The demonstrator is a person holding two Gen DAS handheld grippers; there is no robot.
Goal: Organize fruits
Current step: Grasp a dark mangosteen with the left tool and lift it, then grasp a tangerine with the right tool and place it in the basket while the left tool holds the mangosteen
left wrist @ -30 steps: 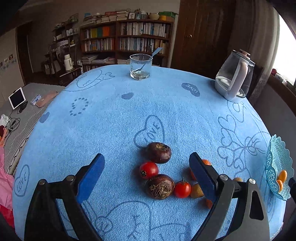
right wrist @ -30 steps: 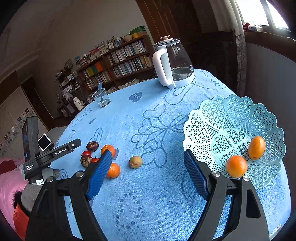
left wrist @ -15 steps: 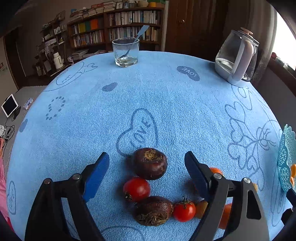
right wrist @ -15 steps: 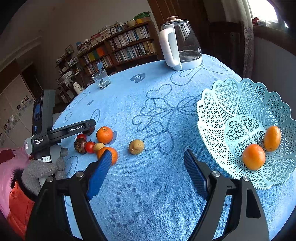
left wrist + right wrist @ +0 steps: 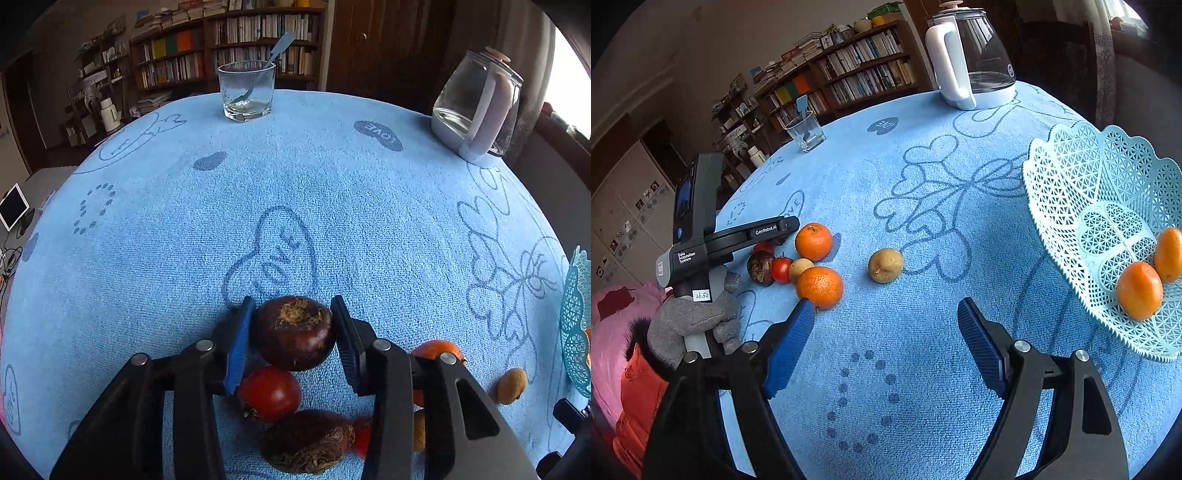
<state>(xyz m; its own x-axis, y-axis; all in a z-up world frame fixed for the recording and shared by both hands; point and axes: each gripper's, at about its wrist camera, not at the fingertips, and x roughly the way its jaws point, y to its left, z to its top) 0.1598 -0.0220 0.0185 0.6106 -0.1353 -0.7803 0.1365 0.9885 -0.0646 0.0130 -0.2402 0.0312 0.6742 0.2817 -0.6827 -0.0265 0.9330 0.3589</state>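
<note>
The jaws of my left gripper (image 5: 291, 302) are closing, and both blue pads touch the sides of a dark brown round fruit (image 5: 293, 332) on the blue cloth. Just behind it lie a red tomato (image 5: 269, 393) and a second dark fruit (image 5: 306, 441); an orange (image 5: 436, 350) shows past the right finger. My right gripper (image 5: 885, 305) hangs open over bare cloth, near an orange (image 5: 819, 287) and a tan fruit (image 5: 885, 264). The pale blue lattice basket (image 5: 1071, 177) at the right holds two oranges (image 5: 1139, 290).
A glass with a spoon (image 5: 246, 90) and a glass kettle (image 5: 476, 110) stand at the table's far edge. A grey-gloved hand (image 5: 694, 321) holds the left gripper at the table's left side. Bookshelves (image 5: 849, 70) fill the background.
The left gripper came down and forward over the fruit cluster, and its jaws narrowed onto the dark brown fruit. The right gripper sank a little toward the cloth, still open.
</note>
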